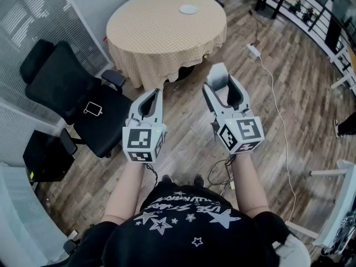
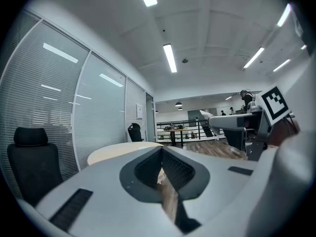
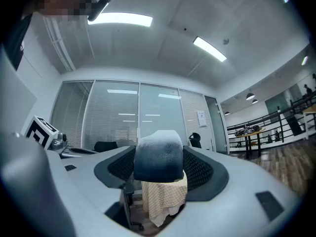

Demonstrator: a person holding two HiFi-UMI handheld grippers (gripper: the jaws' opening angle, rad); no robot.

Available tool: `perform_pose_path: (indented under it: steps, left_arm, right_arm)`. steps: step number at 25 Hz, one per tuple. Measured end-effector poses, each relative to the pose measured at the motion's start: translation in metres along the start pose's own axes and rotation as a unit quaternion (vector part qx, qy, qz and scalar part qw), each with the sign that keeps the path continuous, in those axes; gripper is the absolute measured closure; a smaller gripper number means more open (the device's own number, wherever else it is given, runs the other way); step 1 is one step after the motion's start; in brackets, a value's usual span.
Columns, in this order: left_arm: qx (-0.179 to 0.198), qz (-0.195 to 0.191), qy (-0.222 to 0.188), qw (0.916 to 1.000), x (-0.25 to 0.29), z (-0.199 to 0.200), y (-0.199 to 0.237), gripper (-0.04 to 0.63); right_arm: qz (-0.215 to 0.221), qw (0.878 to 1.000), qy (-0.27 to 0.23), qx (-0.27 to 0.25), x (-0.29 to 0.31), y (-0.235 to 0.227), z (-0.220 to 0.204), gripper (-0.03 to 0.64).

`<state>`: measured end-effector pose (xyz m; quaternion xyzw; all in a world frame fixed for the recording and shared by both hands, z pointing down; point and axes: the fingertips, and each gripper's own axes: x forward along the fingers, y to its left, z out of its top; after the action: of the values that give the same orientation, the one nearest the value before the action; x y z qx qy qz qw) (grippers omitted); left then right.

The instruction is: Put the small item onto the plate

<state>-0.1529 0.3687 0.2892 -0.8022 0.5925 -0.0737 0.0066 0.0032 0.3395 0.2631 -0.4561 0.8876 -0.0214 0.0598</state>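
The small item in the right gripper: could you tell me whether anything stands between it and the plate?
Nothing visible does. The right gripper holds the small item over bare floor; the plate lies alone on the round table ahead. The office chair stands off to the left, out of that path.

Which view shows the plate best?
Head view: the white plate lies whole on the far side of the round table. Left gripper view shows the tabletop edge-on, no plate discernible; right gripper view only hanging tablecloth.

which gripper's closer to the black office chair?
Left. The left gripper hangs just right of the black office chair in the head view; the right gripper is beyond it.
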Motion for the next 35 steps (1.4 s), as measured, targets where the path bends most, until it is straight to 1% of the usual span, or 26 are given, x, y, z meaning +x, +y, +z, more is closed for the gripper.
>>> perform_pose_path:
  steps: [5,9,13,19,25,30,35]
  left_arm:
    - [-0.009,-0.004,0.019,0.9998,0.003,-0.011,-0.008,0.595]
    - [-0.012,0.005,0.029,0.9995,0.002,-0.016,-0.007,0.595]
    - [-0.015,0.012,0.037,0.9991,-0.002,-0.022,-0.015,0.595]
    - [-0.015,0.02,0.04,0.9989,-0.007,-0.024,-0.04,0.595]
    - [-0.01,0.025,0.032,0.9991,-0.005,-0.021,-0.072,0.595]
    - [-0.009,0.015,0.04,0.9991,0.002,-0.029,-0.087,0.595]
    - [-0.012,0.003,0.046,0.9989,0.029,-0.038,-0.083,0.595]
  right_arm:
    - [0.01,1.0,0.025,-0.002,-0.004,0.003,-0.012,0.316]
    - [0.013,0.999,0.034,-0.001,-0.009,0.002,-0.021,0.316]
    - [0.016,0.999,0.041,-0.001,-0.02,-0.002,-0.03,0.316]
    - [0.021,0.999,0.031,0.037,-0.044,-0.018,-0.031,0.316]
    - [0.035,0.999,0.022,0.036,-0.063,-0.036,-0.027,0.316]
    - [0.032,0.998,0.038,0.043,-0.068,-0.05,-0.041,0.316]
    - [0.013,0.997,0.056,0.048,-0.056,-0.072,-0.058,0.316]
